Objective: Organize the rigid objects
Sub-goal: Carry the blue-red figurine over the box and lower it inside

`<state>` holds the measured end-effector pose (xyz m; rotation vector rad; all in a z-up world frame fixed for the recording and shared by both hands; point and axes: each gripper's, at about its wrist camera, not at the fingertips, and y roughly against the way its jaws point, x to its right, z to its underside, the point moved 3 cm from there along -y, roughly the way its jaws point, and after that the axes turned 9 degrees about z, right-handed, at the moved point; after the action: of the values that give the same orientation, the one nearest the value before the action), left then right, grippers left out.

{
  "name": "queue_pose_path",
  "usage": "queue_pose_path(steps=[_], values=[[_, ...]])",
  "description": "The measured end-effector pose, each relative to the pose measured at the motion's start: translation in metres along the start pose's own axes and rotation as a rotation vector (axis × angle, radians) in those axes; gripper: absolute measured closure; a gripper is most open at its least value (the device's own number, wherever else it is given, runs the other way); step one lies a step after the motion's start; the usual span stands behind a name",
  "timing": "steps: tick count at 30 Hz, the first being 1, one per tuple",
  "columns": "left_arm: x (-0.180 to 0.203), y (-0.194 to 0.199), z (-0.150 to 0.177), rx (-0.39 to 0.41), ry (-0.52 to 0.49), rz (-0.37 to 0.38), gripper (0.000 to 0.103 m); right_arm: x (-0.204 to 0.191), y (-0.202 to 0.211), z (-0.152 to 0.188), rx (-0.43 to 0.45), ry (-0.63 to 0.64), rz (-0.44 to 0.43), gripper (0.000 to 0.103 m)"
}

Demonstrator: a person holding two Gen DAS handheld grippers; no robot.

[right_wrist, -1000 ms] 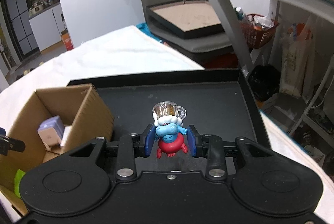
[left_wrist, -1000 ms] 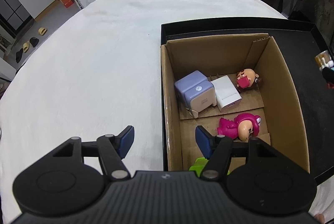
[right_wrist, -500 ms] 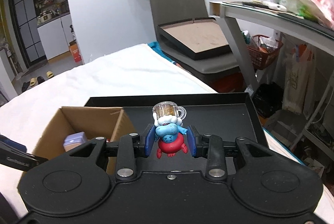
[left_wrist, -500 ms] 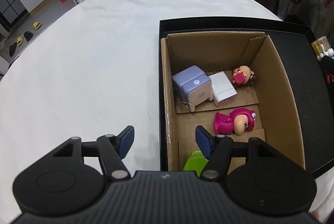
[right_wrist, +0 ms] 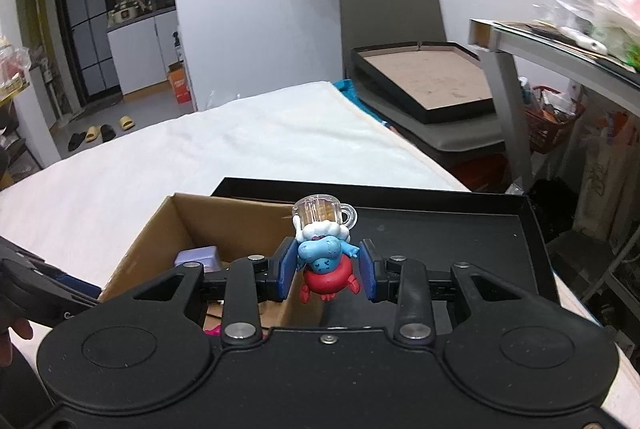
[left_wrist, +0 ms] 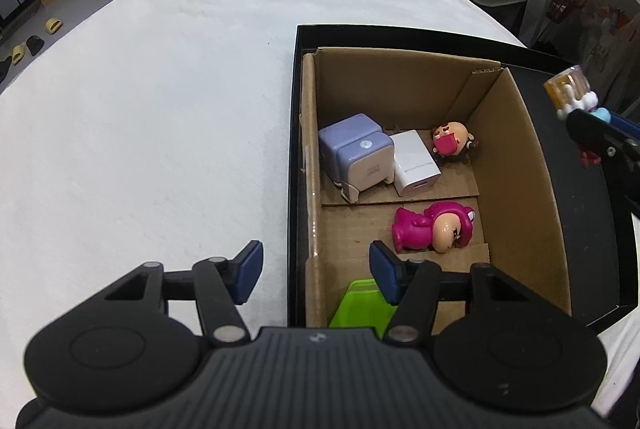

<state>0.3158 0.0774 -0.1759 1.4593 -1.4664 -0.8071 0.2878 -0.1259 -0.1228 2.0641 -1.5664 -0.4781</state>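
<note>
Item held: my right gripper (right_wrist: 327,268) is clamped on a blue figurine (right_wrist: 325,254) with a red ring at its waist and a clear mug on its head, raised above the black tray (right_wrist: 460,229), just beside the cardboard box's (left_wrist: 532,197) right wall.

My left gripper (left_wrist: 316,273) is spread wide, holding nothing, straddling the box's near-left wall.

Box contents: lilac charger (left_wrist: 354,157) and white adapter (left_wrist: 414,163) touching at the far left; masked doll (left_wrist: 452,143) beside them; pink figurine (left_wrist: 434,225) lying mid-floor; green piece (left_wrist: 362,303) at the near edge, partly hidden by my left gripper.

The tray sits on the right edge of a white-covered bench (left_wrist: 160,109).
</note>
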Motion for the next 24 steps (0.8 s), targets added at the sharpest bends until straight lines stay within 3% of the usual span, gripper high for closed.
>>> queue_pose_path(steps=[6, 11, 24], values=[[-0.009, -0.004, 0.003, -0.008, 0.038, 0.033, 0.061, -0.024, 0.001, 0.001, -0.007, 0.047, -0.032, 0.07], [-0.013, -0.01, 0.007, -0.033, 0.06, 0.07, 0.089, -0.041, -0.005, 0.008, -0.028, 0.085, -0.041, 0.07], [-0.015, -0.006, 0.006, -0.031, 0.067, 0.078, 0.09, -0.051, 0.001, 0.02, -0.076, 0.083, -0.017, 0.064]])
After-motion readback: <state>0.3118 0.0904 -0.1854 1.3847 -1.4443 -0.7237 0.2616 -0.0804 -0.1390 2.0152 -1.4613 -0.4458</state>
